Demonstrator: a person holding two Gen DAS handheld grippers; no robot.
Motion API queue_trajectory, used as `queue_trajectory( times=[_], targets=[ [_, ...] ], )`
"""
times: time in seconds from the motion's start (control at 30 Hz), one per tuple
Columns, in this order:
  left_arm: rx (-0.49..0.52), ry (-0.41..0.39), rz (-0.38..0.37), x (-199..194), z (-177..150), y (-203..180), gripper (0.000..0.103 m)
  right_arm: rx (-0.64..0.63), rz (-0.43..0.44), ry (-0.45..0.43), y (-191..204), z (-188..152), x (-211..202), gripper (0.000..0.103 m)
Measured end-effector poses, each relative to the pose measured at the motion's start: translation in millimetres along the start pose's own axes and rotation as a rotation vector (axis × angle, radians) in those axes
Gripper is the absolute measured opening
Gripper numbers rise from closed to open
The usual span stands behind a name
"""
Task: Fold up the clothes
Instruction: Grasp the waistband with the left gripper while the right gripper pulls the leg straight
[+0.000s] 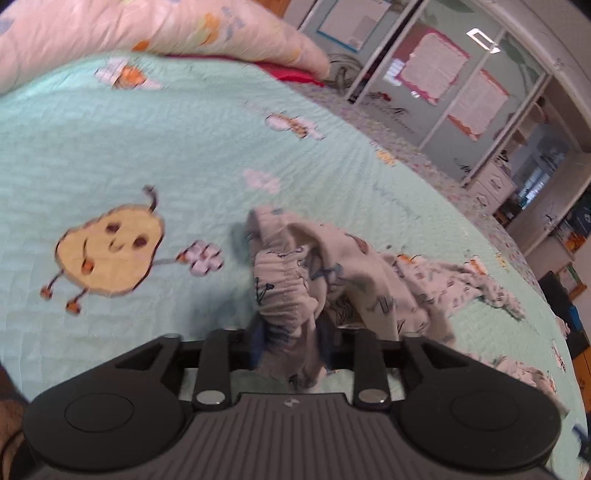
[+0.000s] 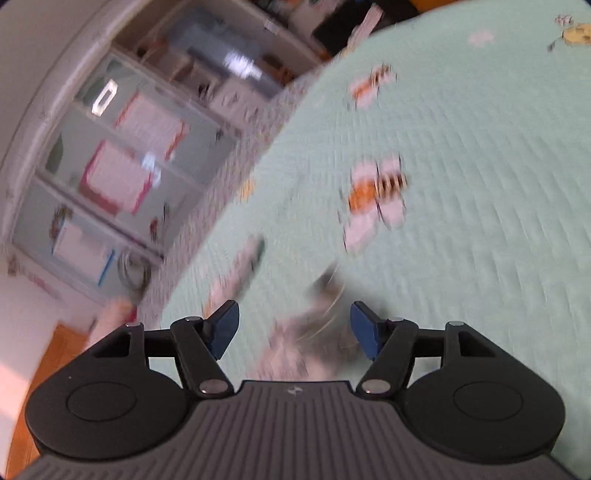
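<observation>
A crumpled pair of pale printed trousers (image 1: 354, 277) with an elastic waistband lies on the mint green quilt (image 1: 166, 155). My left gripper (image 1: 291, 343) is shut on the waistband and lifts that end; the rest of the cloth trails to the right. My right gripper (image 2: 295, 328) is open, its blue pads (image 2: 223, 328) wide apart over the quilt (image 2: 480, 221). A blurred pale piece of cloth (image 2: 314, 332) lies between and below its jaws; the right wrist view is motion-blurred.
A pink floral pillow (image 1: 147, 29) lies at the head of the bed. Mirrored wardrobe doors (image 1: 443, 81) and shelves (image 1: 535, 177) stand beyond the bed's far edge. The wardrobe (image 2: 122, 166) also shows in the right wrist view. More pale cloth (image 1: 524, 373) lies at the right.
</observation>
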State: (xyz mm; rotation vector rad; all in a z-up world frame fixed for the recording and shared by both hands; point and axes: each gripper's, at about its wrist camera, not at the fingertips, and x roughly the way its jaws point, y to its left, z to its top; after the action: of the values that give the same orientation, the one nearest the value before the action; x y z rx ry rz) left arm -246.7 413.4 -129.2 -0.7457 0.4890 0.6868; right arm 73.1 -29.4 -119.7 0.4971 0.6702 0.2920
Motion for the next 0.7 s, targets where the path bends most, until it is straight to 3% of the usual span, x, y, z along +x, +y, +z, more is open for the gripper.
queue_trajectory(
  times=[0.17,0.23,0.33,0.43,0.5,0.57,0.63,0.7],
  targets=[
    [-0.03,0.024,0.012,0,3,5,0.058,0.016,-0.006,0.028,-7,-11,1,0.067],
    [-0.03,0.03,0.02,-1,5,6,0.059,0.022,-0.008,0.039,-10,-15,1,0.067],
    [-0.028,0.032,0.037,-2,6,8,0.06,0.039,-0.022,0.028,-17,22,30,0.067],
    [-0.029,0.045,0.049,0,3,9,0.06,0.056,-0.038,0.012,-25,69,65,0.053],
    [-0.034,0.033,0.043,-2,3,7,0.06,0.198,-0.053,-0.078,-40,97,63,0.056],
    [-0.022,0.024,0.035,-3,3,5,0.06,0.276,0.018,-0.097,-48,107,52,0.056],
    [-0.014,0.021,0.03,-1,3,3,0.06,0.218,0.07,-0.026,-43,91,43,0.056],
    [-0.015,0.023,0.022,2,2,1,0.062,0.131,0.055,0.06,-36,57,35,0.056]
  ],
)
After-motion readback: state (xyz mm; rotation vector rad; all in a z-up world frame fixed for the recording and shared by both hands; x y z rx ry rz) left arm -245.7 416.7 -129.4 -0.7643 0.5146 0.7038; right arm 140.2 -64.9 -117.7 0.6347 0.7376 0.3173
